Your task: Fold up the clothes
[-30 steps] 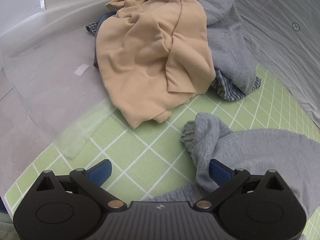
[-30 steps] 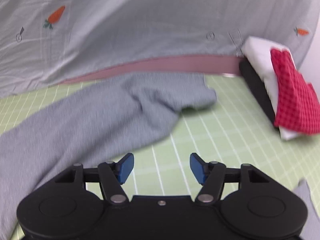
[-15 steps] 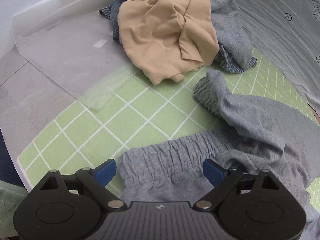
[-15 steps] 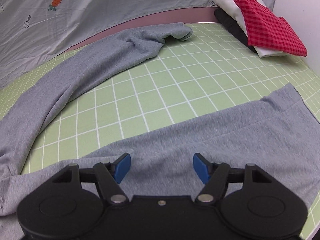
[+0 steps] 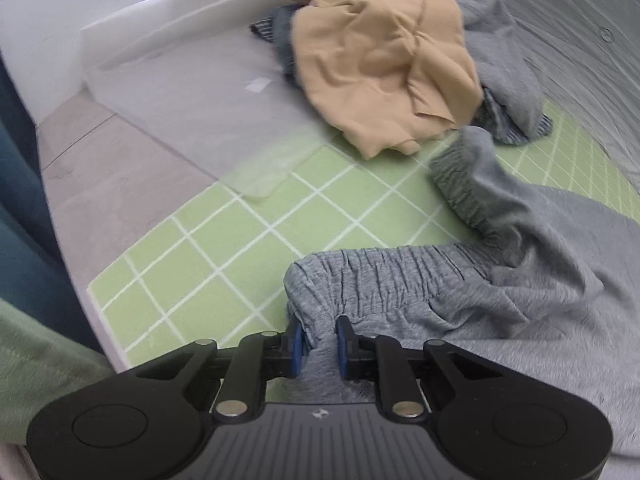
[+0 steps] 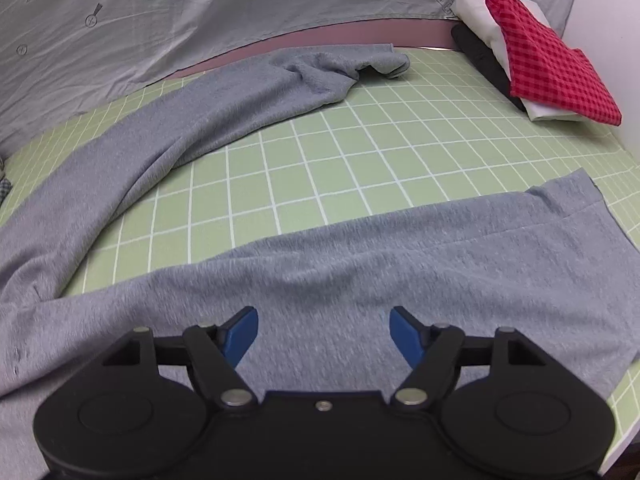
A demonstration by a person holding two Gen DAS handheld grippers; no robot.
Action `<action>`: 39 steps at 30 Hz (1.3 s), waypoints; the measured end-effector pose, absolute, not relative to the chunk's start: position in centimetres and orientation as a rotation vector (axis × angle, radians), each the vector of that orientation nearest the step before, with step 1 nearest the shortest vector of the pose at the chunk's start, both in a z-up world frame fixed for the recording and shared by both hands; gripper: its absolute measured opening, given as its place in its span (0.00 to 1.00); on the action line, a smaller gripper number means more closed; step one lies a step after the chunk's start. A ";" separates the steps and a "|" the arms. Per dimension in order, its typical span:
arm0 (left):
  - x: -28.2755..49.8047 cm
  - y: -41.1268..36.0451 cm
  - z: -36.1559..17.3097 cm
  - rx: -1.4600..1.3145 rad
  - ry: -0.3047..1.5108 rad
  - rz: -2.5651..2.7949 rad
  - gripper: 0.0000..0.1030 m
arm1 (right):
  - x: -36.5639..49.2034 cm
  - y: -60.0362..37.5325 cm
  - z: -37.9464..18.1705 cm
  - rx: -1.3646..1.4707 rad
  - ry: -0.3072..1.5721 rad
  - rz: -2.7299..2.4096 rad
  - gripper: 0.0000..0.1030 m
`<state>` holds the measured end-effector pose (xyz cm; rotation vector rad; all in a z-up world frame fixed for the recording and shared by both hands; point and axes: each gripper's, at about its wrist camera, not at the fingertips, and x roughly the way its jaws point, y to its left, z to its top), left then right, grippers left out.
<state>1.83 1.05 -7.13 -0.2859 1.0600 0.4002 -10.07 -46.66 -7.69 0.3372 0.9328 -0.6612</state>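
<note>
- Bright, even light; shadows soft and faint.
- Fisheye bends both views, corners black.
- Tan cloth beyond the left hand-held gripper is motion-blurred.

Grey sweatpants spread flat on mat (elastic waistband bunched).

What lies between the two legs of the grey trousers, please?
In the right wrist view, only bare green grid mat lies between the far leg and the near leg of the grey trousers.
</note>
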 end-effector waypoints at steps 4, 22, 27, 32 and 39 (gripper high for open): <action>0.8 2.3 -6.8 -0.305 1.060 0.472 0.21 | -11.9 -47.6 -7.9 0.353 0.943 -0.660 0.72; 4.3 -13.5 -2.0 -0.132 0.901 0.321 0.92 | -14.4 -59.8 -7.8 0.464 0.845 -0.769 0.86; 7.6 -18.7 -5.8 -0.070 1.019 0.225 0.92 | -13.2 -63.4 -7.9 0.472 0.779 -0.754 1.00; 11.1 -21.3 -8.2 -0.055 1.114 0.210 0.92 | -11.9 -69.9 -8.5 0.567 0.702 -0.732 1.00; 13.7 -21.6 -9.9 -0.103 1.168 0.302 1.00 | -5.7 -78.4 -9.6 0.727 0.605 -0.671 1.00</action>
